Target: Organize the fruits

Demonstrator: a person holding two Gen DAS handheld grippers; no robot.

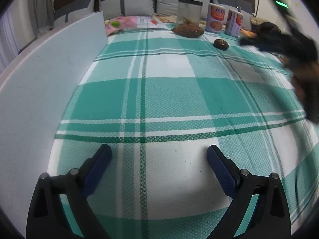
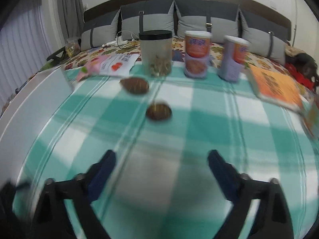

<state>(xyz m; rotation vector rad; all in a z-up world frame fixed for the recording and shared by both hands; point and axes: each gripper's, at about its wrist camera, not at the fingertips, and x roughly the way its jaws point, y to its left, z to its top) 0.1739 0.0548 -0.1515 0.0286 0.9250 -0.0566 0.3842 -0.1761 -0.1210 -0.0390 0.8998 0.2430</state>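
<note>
Two grippers: left gripper (image 1: pixel 158 155) and right gripper (image 2: pixel 161 160) both spread wide, holding nothing, low over the checked cloth (image 1: pixel 163 99).
Round fruit (image 2: pixel 159 111): lies loose on the cloth, in front of the jar (image 2: pixel 156 53), nearest the right gripper.
Oval fruit (image 2: pixel 135 85): just in front of the jar, slightly left, apart from the round one.
Beside the jar: two cans (image 2: pixel 197 54) to its right; orange book (image 2: pixel 276 87) farther right.
Left of the jar: white board (image 1: pixel 39 83).
Progress: seemingly barely started; both fruits ungrasped, no collecting container evident.
</note>
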